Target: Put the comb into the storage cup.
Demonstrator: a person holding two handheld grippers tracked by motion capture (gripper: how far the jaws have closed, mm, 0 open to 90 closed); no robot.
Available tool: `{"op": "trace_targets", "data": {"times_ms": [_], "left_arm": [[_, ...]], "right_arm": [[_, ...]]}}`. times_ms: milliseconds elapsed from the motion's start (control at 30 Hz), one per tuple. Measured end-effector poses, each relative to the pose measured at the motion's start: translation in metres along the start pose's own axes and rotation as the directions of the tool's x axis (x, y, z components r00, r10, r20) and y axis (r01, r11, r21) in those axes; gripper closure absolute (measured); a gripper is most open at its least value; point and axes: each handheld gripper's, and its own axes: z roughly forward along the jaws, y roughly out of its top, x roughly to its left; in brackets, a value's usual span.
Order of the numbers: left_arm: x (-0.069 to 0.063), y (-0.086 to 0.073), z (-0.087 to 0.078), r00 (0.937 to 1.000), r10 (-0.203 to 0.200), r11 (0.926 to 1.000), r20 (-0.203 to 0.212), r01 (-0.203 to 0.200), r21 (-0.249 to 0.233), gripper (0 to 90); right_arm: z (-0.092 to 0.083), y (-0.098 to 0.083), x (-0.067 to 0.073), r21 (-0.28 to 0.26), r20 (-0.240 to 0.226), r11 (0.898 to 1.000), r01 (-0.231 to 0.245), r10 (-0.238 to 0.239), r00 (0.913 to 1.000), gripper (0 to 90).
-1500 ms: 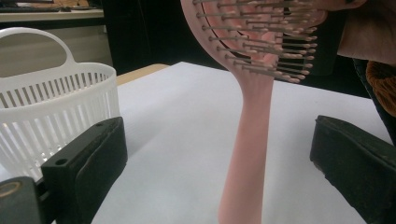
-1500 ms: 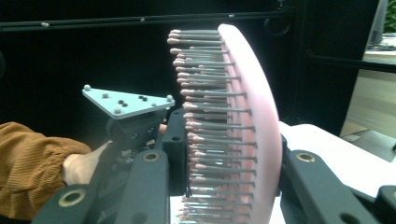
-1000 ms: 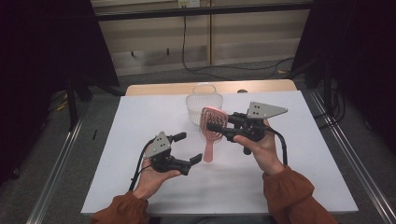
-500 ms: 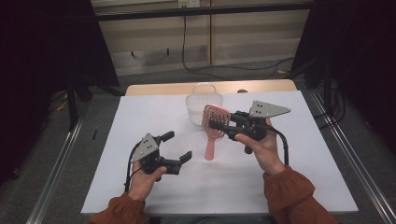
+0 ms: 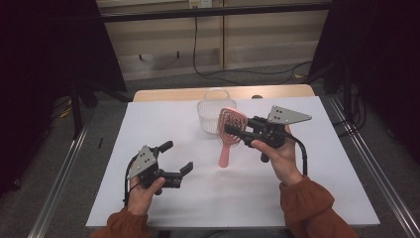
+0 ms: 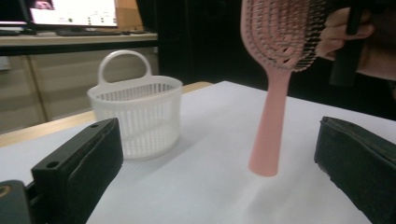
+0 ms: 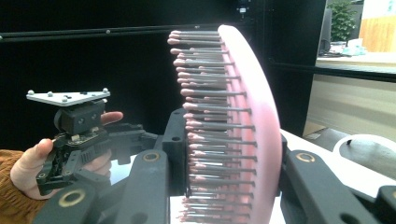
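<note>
pink brush upright, bristled head clamped in right gripper; left gripper jaws apart; open table all round

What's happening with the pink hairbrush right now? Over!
Right hand-held gripper shut on pink hairbrush head, handle hanging down. Left hand-held gripper open, empty. White basket just behind.

Hairbrush top (bristled head) cut off.

brush: pink paddle hairbrush, open-slotted head, dark-tipped bristles
pose: upright, head up, handle down
place: clamped by its head; handle tip apparently just above the tabletop
</note>
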Motion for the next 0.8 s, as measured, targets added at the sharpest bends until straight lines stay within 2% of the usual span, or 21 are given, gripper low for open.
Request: {"op": "trace_targets", "data": {"times_ms": [67,100,133,200,267,333,500,567,633,700,733,767,800], "left_arm": [[0.001,0.0,-0.003,0.9998,-0.004,1.0,-0.019,0.004,0.0,1.5],[0.001,0.0,-0.005,0.9989,0.014,0.9999,-0.045,-0.013,0.006,1.6],[0.0,-0.001,-0.007,0.9951,0.036,0.9994,-0.092,-0.035,0.009,2.0],[0.002,-0.003,-0.011,0.9953,0.012,0.9999,-0.096,-0.011,0.006,2.2],[0.003,-0.004,-0.013,0.9934,0.021,0.9997,-0.113,-0.019,0.018,2.5],[0.005,-0.005,-0.017,0.993,0.002,0.9999,-0.118,0.0,0.014,2.5],[0.007,-0.005,-0.025,0.9892,-0.01,0.9999,-0.146,0.01,0.001,2.5],[0.008,-0.004,-0.028,0.9895,-0.041,0.9991,-0.138,0.04,-0.015,2.5],[0.007,-0.004,-0.031,0.9855,0.005,1.0,-0.17,-0.005,-0.004,2.7],[0.006,-0.004,-0.034,0.984,-0.002,1.0,-0.178,0.003,0.003,3.0],[0.005,-0.006,-0.036,0.9812,-0.012,0.9999,-0.193,0.013,0.004,3.0],[0.005,-0.008,-0.038,0.981,0.003,0.9999,-0.194,0.0,0.016,3.0],[0.005,-0.01,-0.04,0.9798,0.0,0.9998,-0.2,0.004,0.018,3.0]], "right_arm": [[0.0,0.0,0.0,0.0,0.006,1.0,0.001,-0.001,1.0,64.6],[-0.001,0.0,0.0,-0.003,0.01,1.0,0.001,-0.001,0.9999,64.6],[-0.001,0.001,0.0,-0.005,0.014,1.0,0.004,-0.004,0.9999,64.5],[-0.001,0.002,0.001,-0.013,0.031,1.0,0.016,-0.016,0.9994,64.6],[-0.002,0.003,0.0,-0.017,0.032,1.0,0.012,-0.011,0.9994,64.5],[-0.003,0.004,-0.001,-0.021,0.044,1.0,0.014,-0.013,0.9989,64.6],[-0.005,0.006,-0.002,-0.033,0.066,0.999,0.008,-0.006,0.9978,64.6],[-0.005,0.007,-0.003,-0.036,0.074,0.999,0.007,-0.004,0.9973,64.6],[-0.005,0.008,-0.004,-0.041,0.08,0.999,0.01,-0.007,0.9968,64.6],[-0.004,0.008,-0.004,-0.04,0.086,0.999,0.01,-0.006,0.9963,64.5],[-0.003,0.008,-0.004,-0.035,0.087,0.999,0.01,-0.007,0.9962,64.6],[-0.003,0.008,-0.005,-0.035,0.088,0.999,0.011,-0.008,0.9961,64.6],[-0.002,0.008,-0.006,-0.035,0.091,0.999,0.01,-0.007,0.9959,64.6]]}}
